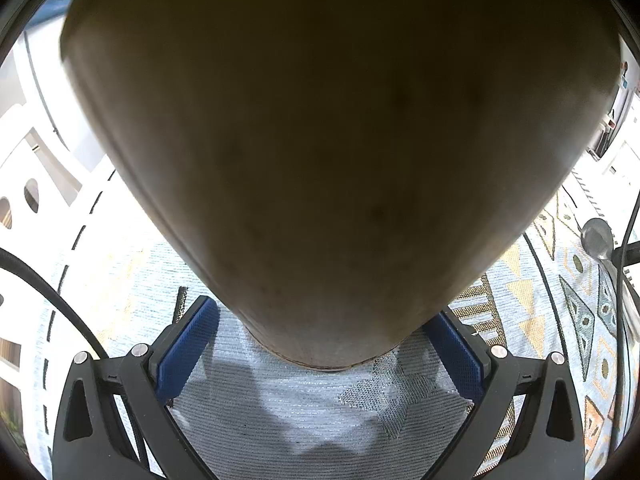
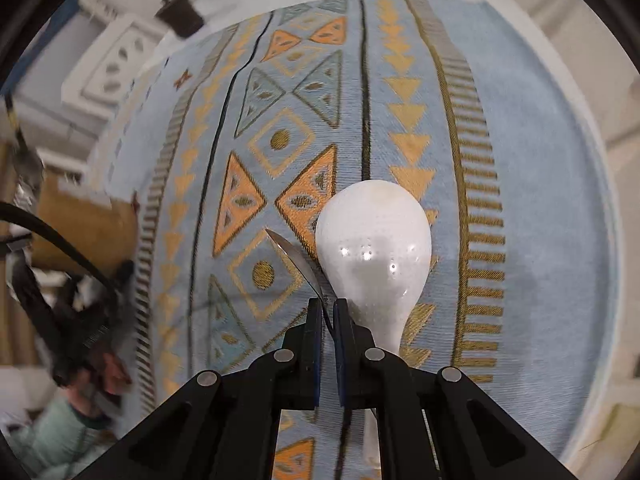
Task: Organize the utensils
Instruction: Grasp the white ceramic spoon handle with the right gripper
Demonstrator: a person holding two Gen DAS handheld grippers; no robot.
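Between the right gripper's closed jaws — a metal spoon.

Two spoons show from the right wrist: one white spoon, one metal spoon (edge-on). One brown holder fills the left view.

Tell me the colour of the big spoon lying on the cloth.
White, glossy. The spoon shows best in the right wrist view, beside the right gripper.
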